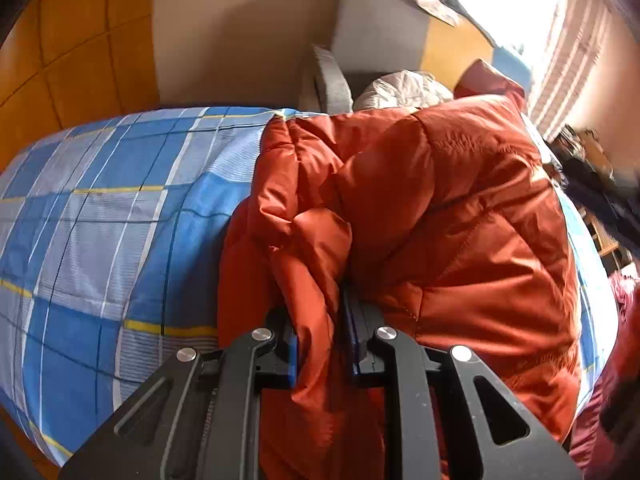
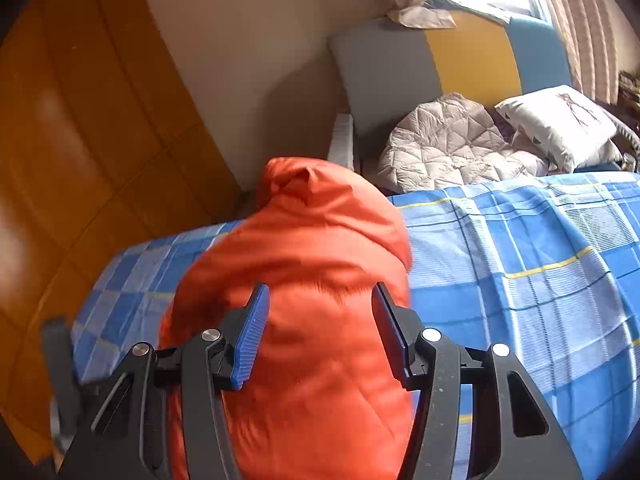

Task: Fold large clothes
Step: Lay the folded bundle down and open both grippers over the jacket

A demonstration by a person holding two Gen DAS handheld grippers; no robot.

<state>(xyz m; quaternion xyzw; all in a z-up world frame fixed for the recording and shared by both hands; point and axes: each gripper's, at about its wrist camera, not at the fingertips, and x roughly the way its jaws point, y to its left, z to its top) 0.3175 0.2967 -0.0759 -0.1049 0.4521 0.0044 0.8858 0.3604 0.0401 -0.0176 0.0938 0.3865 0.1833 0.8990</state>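
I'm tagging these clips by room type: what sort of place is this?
Most likely a bedroom: a bed with a blue plaid sheet, a padded headboard with a pillow by it, and a curtained window. The orange puffer jacket lies on the bed.

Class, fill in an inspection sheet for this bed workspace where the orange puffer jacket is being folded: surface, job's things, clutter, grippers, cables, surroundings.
Surface: bed with blue plaid sheet, bare beside the jacket.
Job's things: orange puffer jacket bunched on the sheet, hood end away from the right camera.
Clutter: beige quilted jacket and white pillow at the head end.
Grippers: left gripper shut on a fold of the orange jacket; right gripper open, over the jacket.
Cables: nothing seen.
Surroundings: grey, yellow and blue headboard, cream wall, orange tiled floor, bright curtained window.
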